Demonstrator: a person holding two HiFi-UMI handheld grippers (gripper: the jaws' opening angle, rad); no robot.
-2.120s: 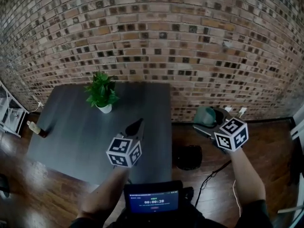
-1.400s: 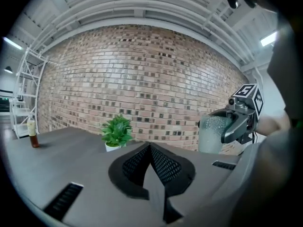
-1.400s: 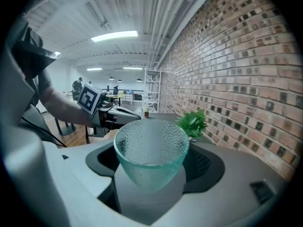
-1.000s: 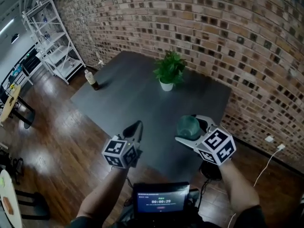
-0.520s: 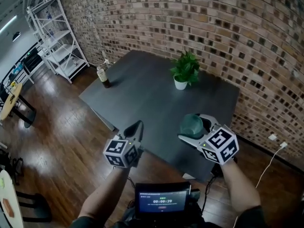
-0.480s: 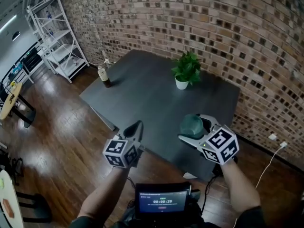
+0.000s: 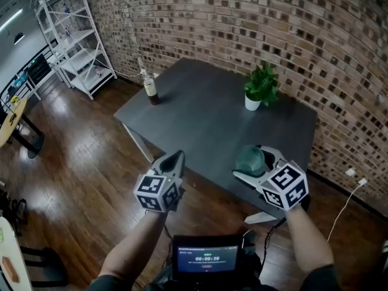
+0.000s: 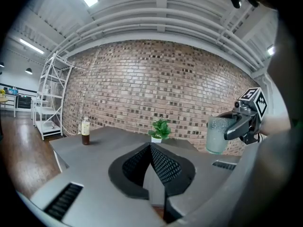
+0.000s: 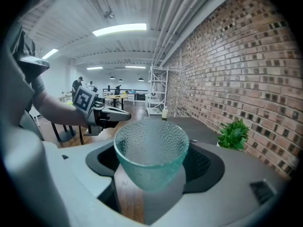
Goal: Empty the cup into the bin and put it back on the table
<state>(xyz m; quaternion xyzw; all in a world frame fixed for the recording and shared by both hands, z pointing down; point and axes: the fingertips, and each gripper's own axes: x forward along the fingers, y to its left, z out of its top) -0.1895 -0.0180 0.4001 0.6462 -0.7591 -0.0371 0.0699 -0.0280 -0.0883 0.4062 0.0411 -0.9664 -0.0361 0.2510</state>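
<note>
Here, right tongs (image 7: 248, 162) grip one cup (image 9: 151, 148); left tongs (image 7: 174, 160) closed, empty.

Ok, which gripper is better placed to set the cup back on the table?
Right, I'd say. The right gripper holds the cup upright between its fingers, above the table near its front edge. The left gripper is shut, empty, and off that edge.

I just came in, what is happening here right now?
A person holds a tool in each hand. The right tool is shut on a green glass cup, upright and seemingly empty, by the near edge of the dark table. The left tool is shut on nothing. A potted plant and a bottle stand on the table.
</note>
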